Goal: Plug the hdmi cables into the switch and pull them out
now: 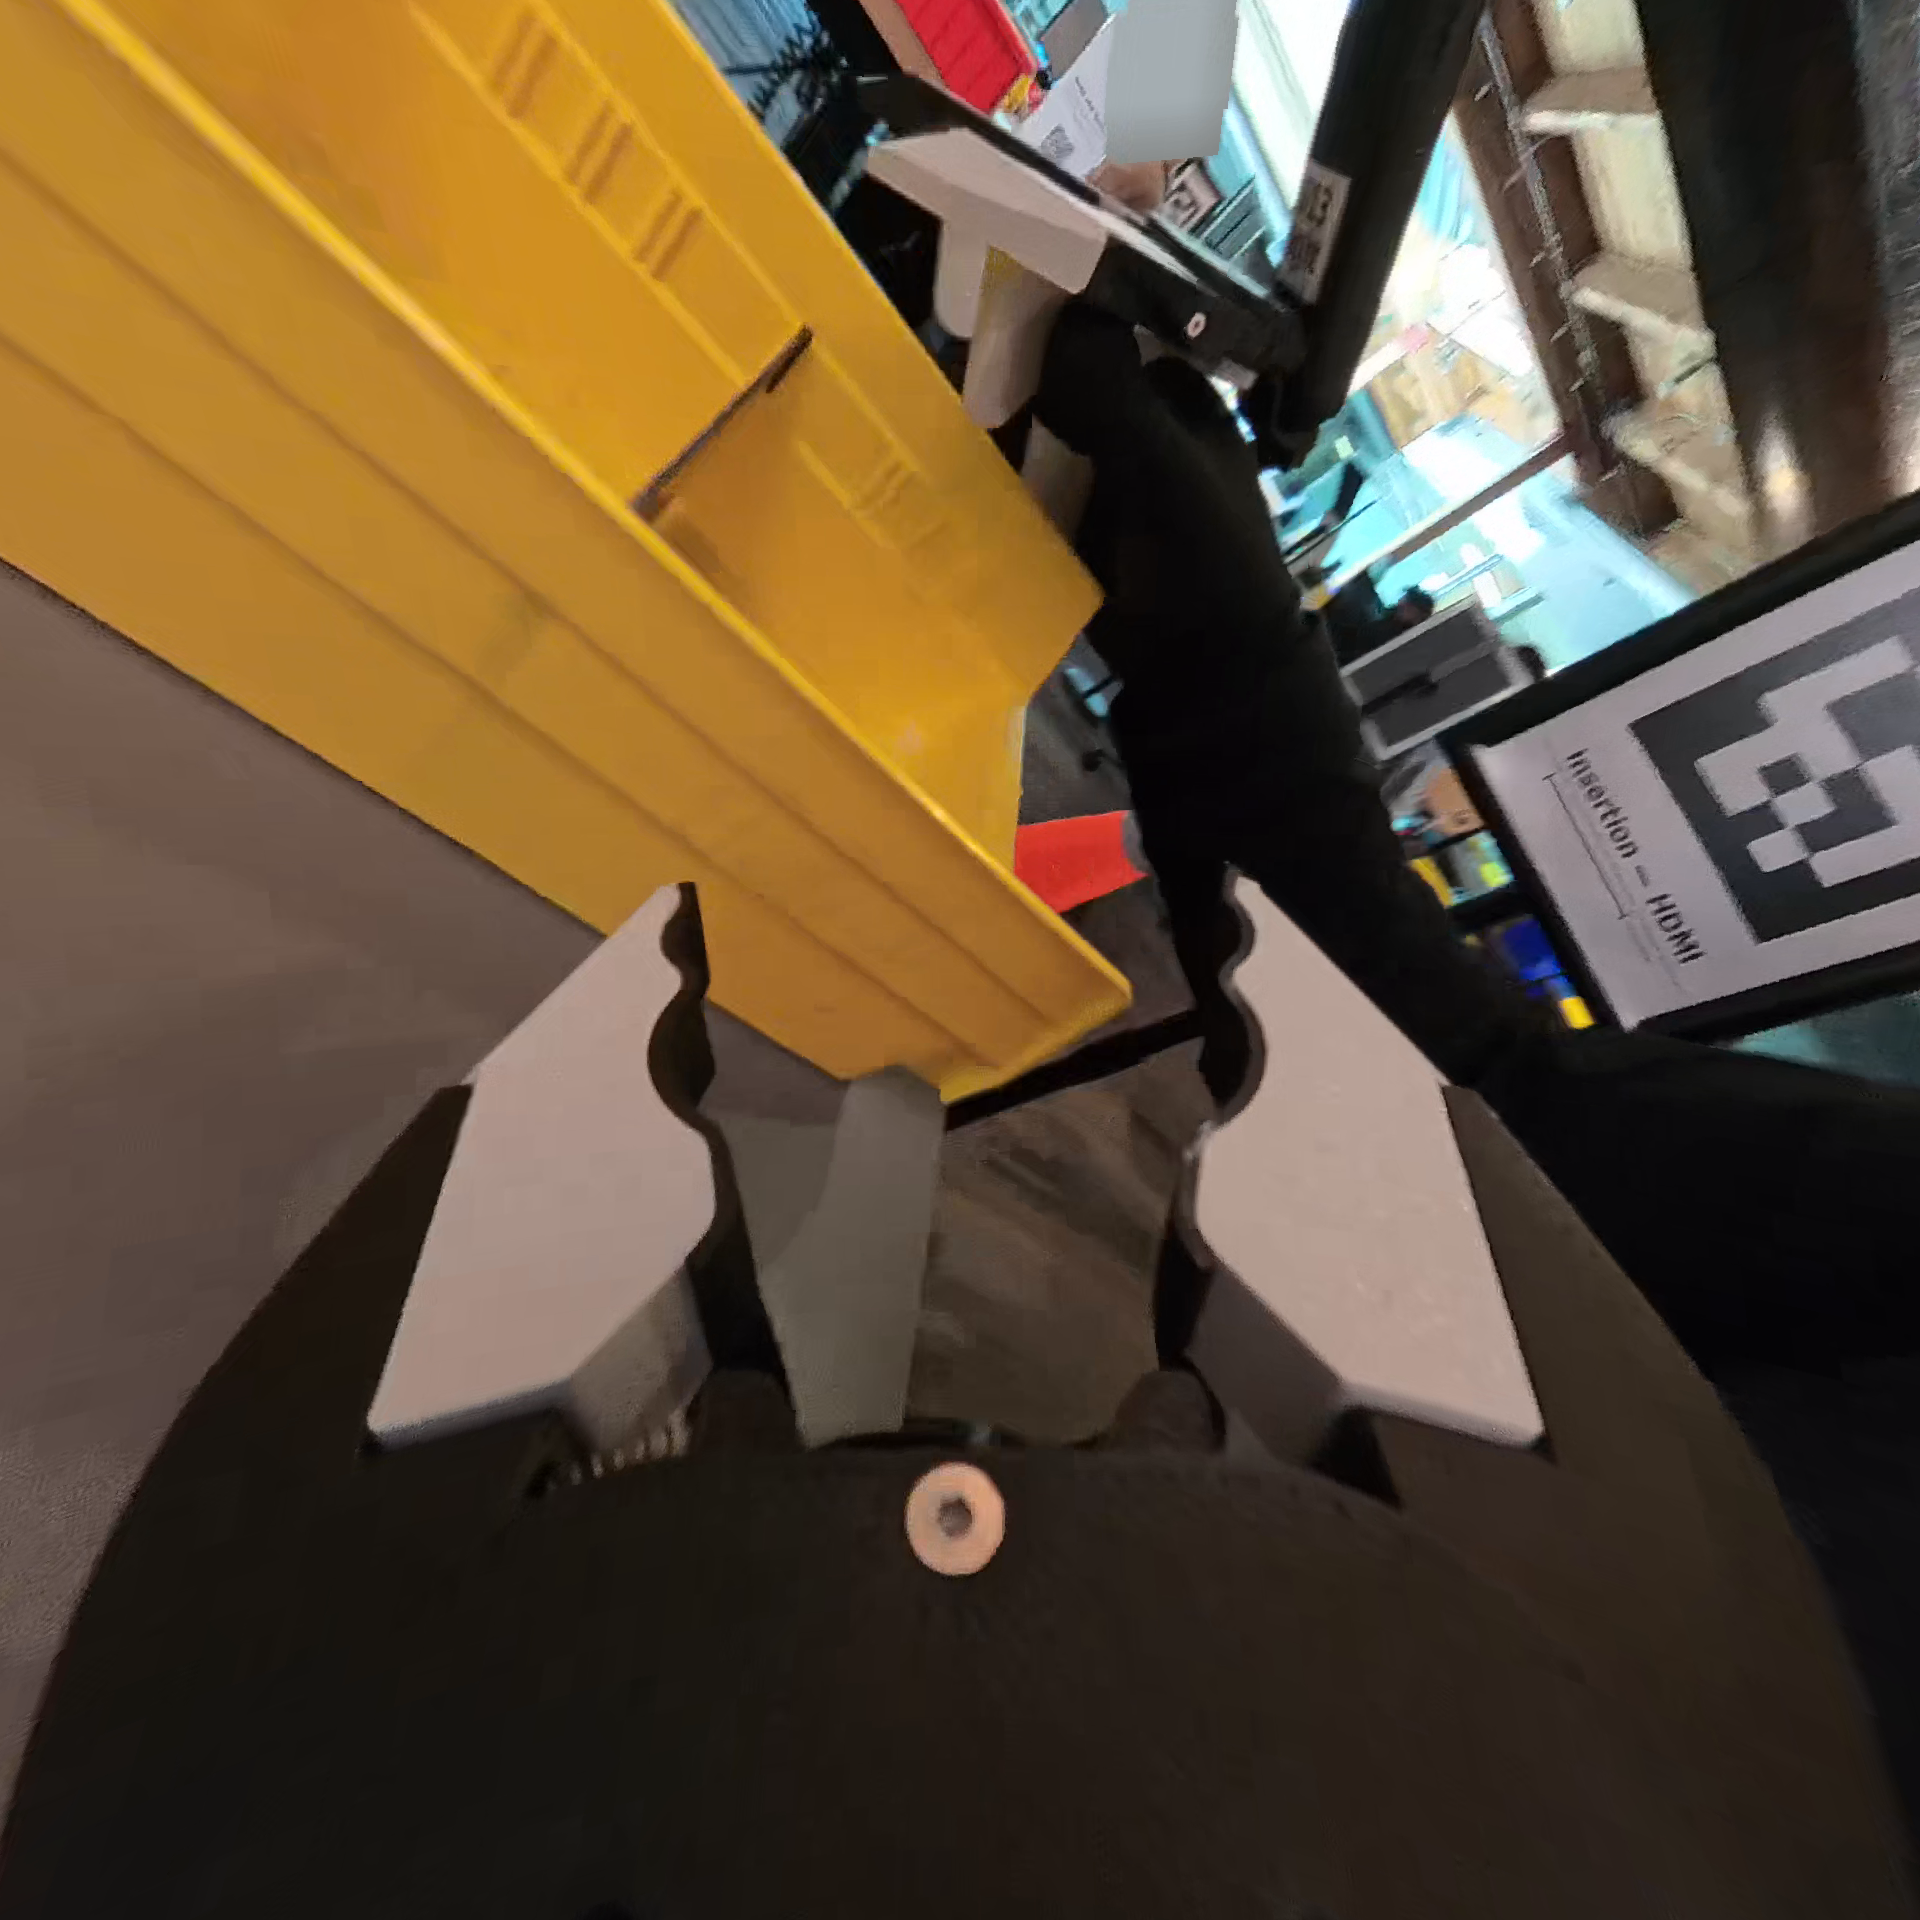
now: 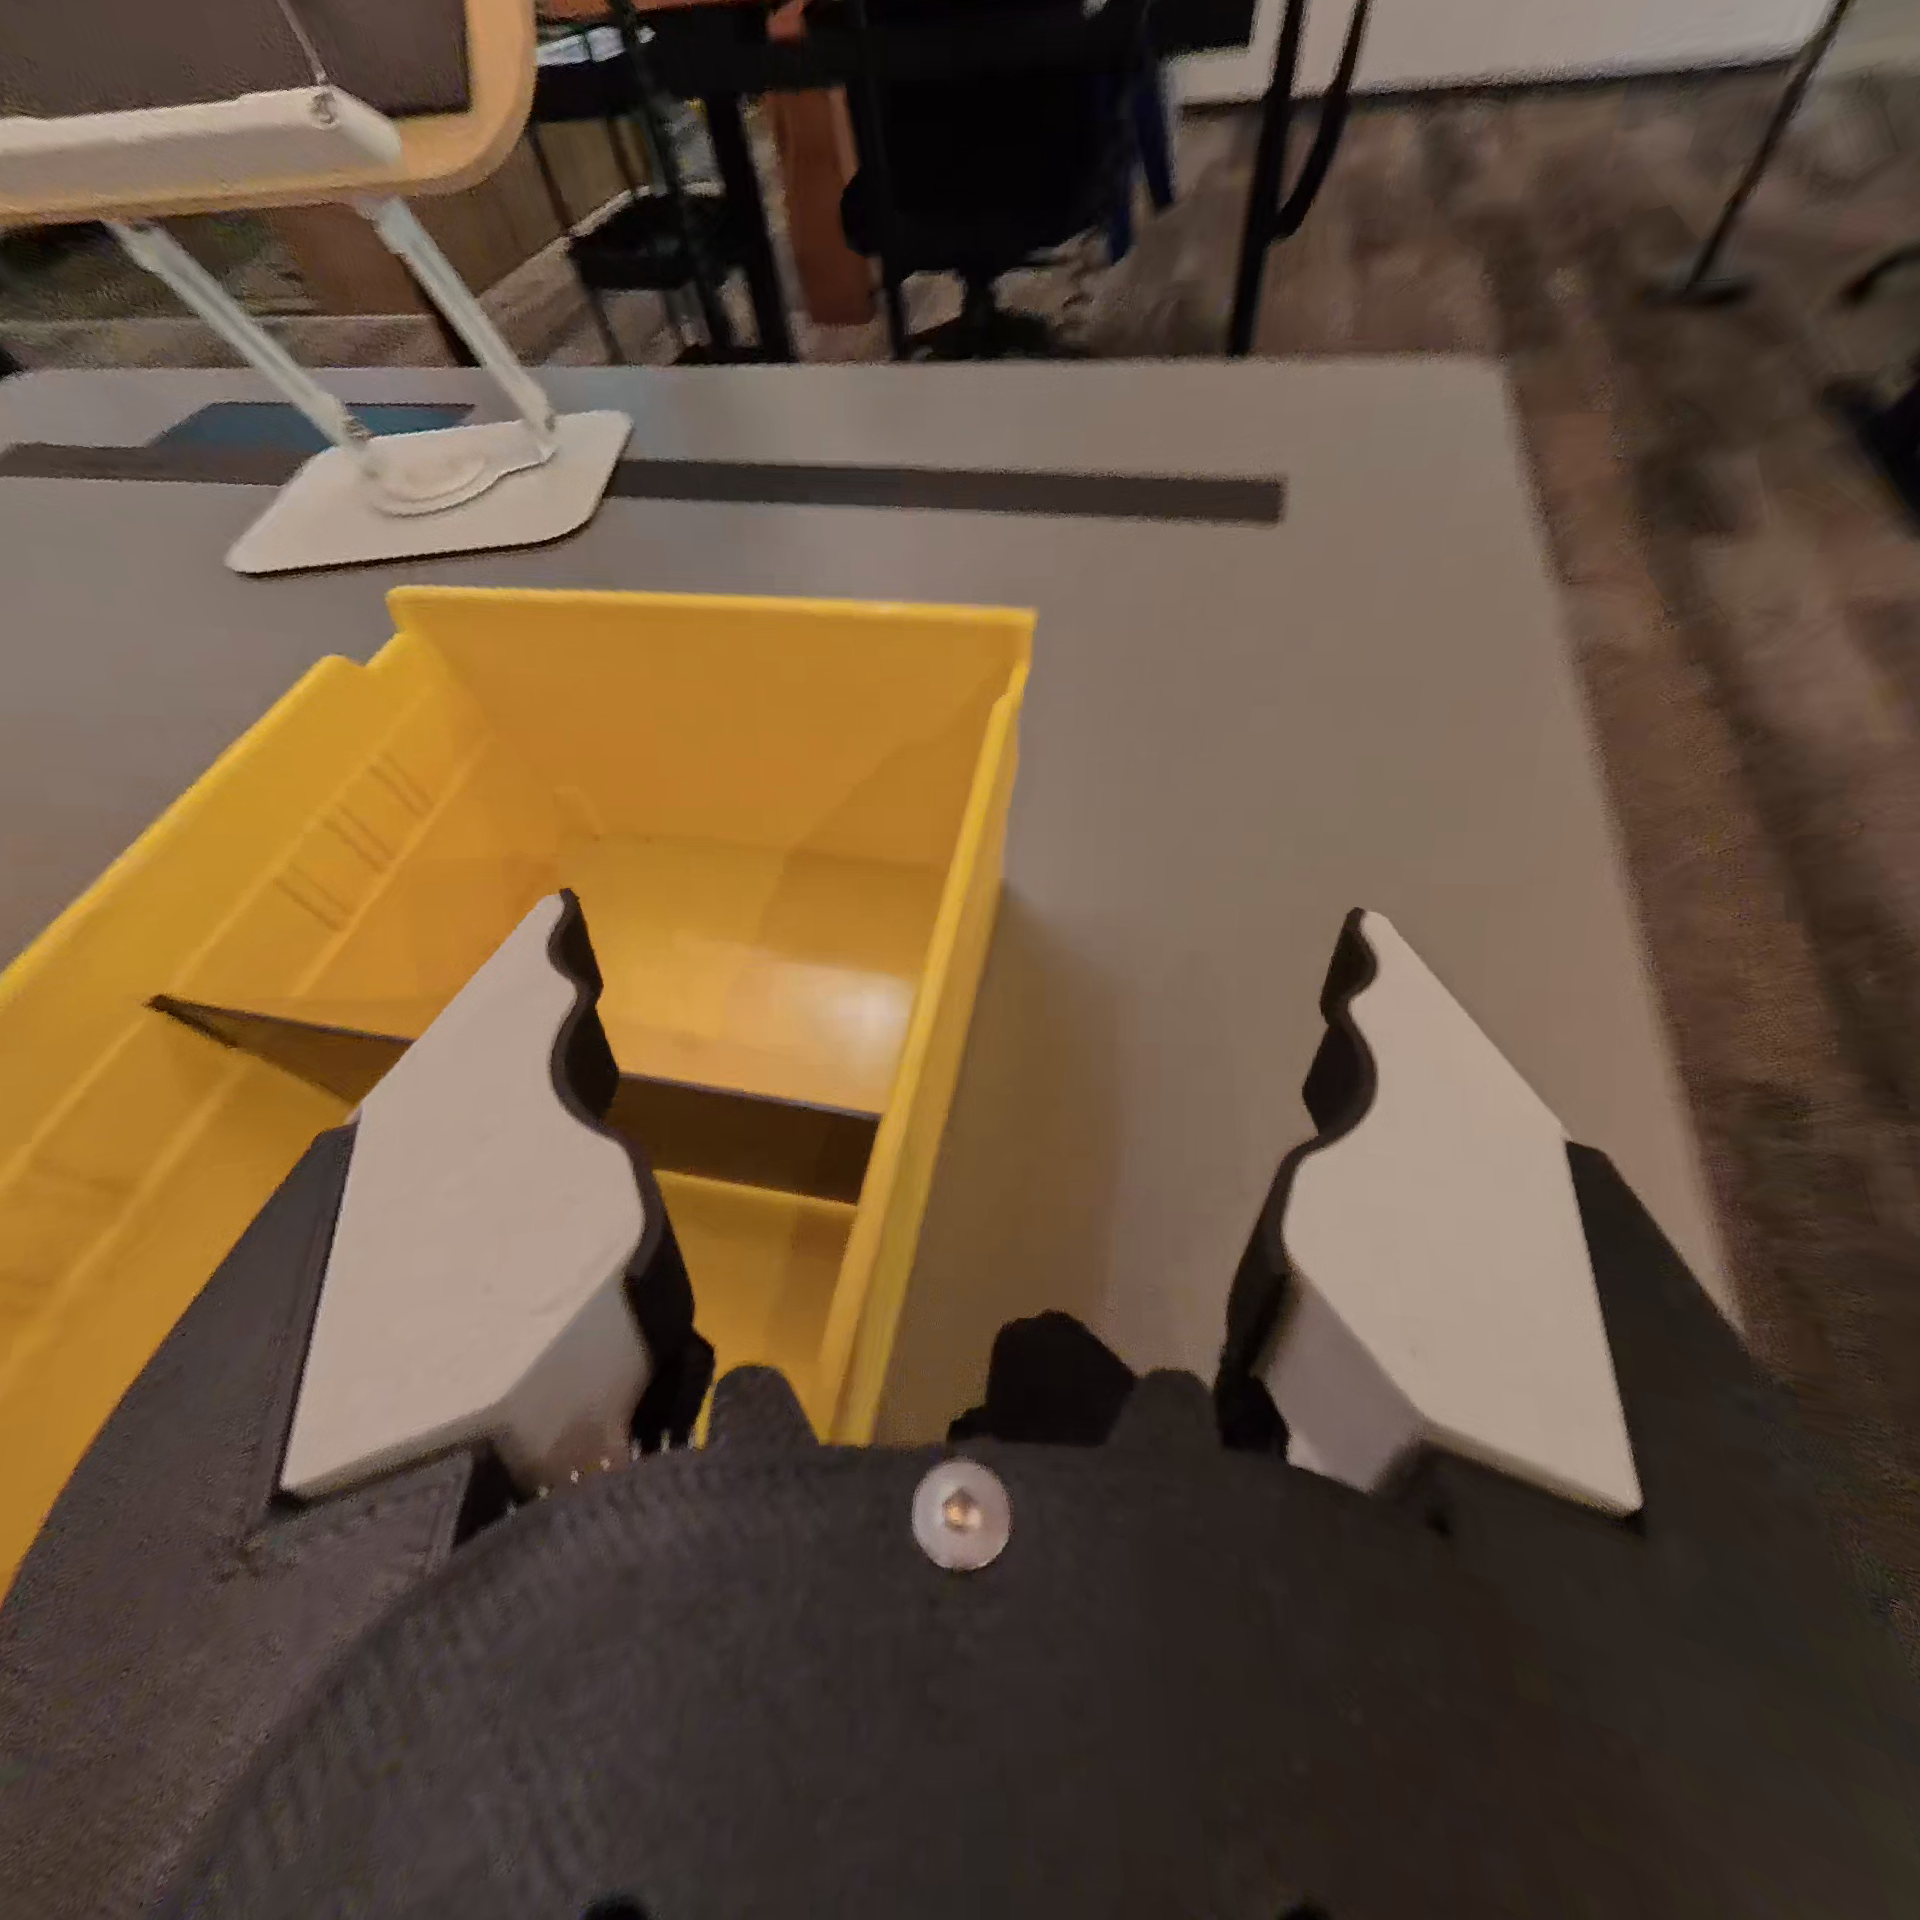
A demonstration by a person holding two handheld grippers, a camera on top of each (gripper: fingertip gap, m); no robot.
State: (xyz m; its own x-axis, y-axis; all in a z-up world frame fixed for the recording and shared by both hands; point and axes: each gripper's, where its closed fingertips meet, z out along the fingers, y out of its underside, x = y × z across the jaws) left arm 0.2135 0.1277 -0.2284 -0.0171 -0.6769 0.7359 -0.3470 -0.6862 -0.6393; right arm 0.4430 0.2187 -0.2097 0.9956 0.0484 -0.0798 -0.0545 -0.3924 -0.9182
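Observation:
No HDMI cable and no switch show in either view. A yellow plastic bin (image 2: 727, 748) with a dark divider (image 2: 727, 1132) stands on the grey table (image 2: 1247, 831); the compartments I can see are empty. My right gripper (image 2: 961, 914) is open and empty, held above the bin's right wall. In the left wrist view the same bin (image 1: 468, 416) fills the upper left, seen tilted from the side. My left gripper (image 1: 956, 894) is open and empty, close to the bin's near corner.
A white lamp base (image 2: 436, 488) stands at the table's back left, with a dark strip (image 2: 935, 488) along the back. A framed sign with a black-and-white marker (image 1: 1714, 821) stands at the right. A person in black (image 1: 1226, 623) is beyond the bin. Carpet floor (image 2: 1714, 727) lies right of the table.

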